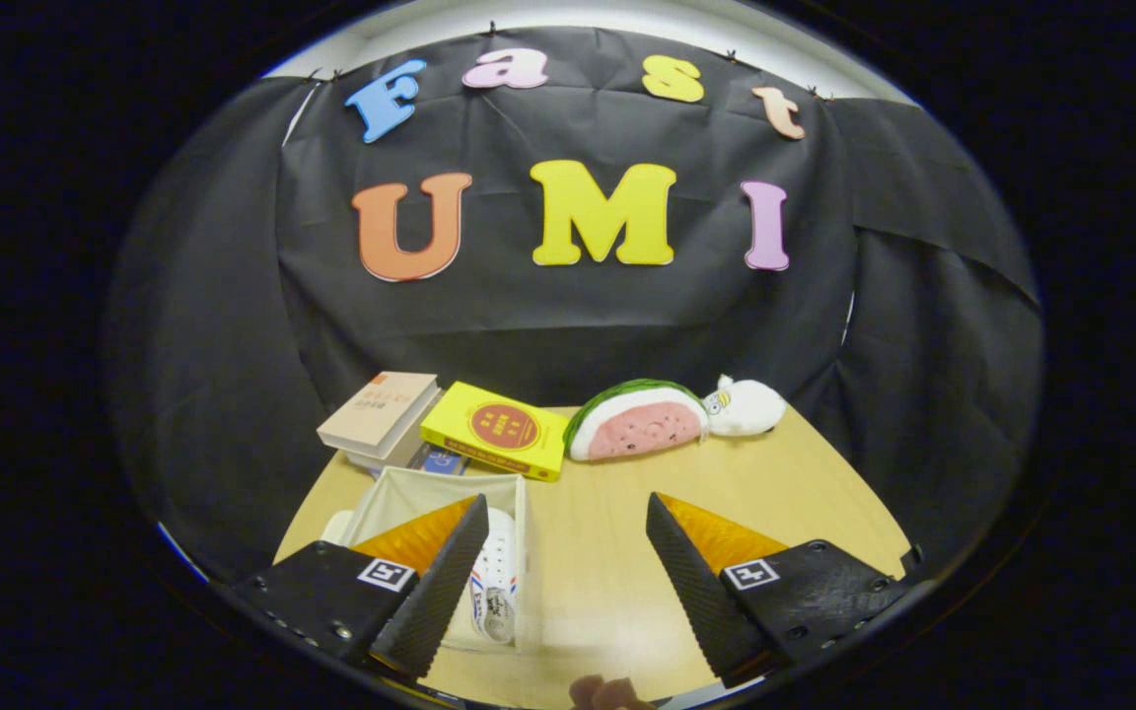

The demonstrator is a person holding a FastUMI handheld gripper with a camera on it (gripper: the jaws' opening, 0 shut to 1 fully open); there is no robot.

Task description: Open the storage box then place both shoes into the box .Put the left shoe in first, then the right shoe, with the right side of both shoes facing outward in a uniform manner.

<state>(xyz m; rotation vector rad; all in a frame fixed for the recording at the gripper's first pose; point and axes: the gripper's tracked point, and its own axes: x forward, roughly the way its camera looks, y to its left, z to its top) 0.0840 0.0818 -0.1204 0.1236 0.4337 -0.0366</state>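
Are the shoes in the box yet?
Partly, it seems. The storage box is open, and a white shoe lies inside it, beside one finger. A second shoe can't be made out. The gripper holds nothing, its fingers spread wide over the bare table. The other shoe may still need placing.

Black cloth wall behind a pale wooden table — soft, even light.
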